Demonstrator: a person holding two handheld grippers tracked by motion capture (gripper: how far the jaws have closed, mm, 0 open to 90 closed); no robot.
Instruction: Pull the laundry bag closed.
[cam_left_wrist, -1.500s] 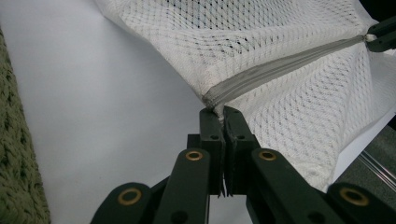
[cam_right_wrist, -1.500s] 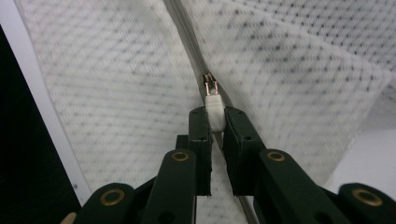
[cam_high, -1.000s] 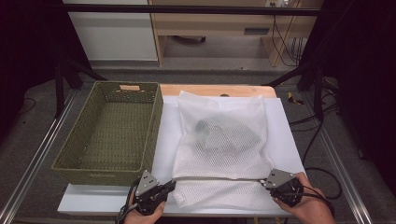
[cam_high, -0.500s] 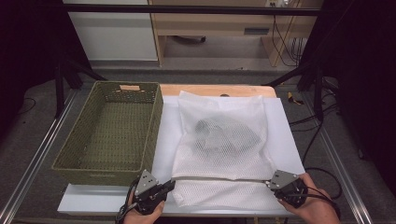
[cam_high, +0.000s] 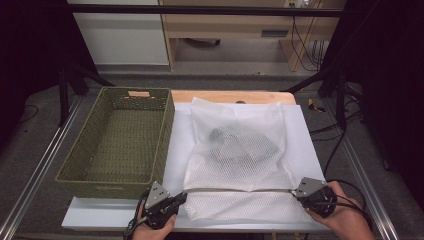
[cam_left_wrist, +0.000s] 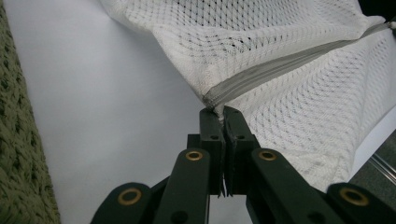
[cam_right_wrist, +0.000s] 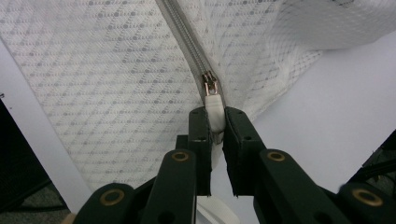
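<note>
A white mesh laundry bag (cam_high: 250, 170) lies flat on the white table cover (cam_high: 176, 145), with a dark garment (cam_high: 240, 142) inside it. A grey zipper (cam_high: 240, 191) runs across its near part. My left gripper (cam_high: 184, 196) is shut on the bag's corner at the zipper's left end (cam_left_wrist: 212, 99). My right gripper (cam_high: 296, 191) is shut on the white zipper pull (cam_right_wrist: 214, 103) at the right end. The zipper teeth (cam_right_wrist: 187, 32) run away from the slider, closed as far as I can see.
A green woven basket (cam_high: 120, 140) stands empty left of the bag, close to my left gripper. A wooden board edge (cam_high: 225, 96) shows behind the bag. Metal frame rails (cam_high: 45, 160) run along both table sides, and cables (cam_high: 330, 145) lie at the right.
My right gripper has edged slightly to the right with the zipper pull. The left gripper and the bag's left corner have stayed put.
</note>
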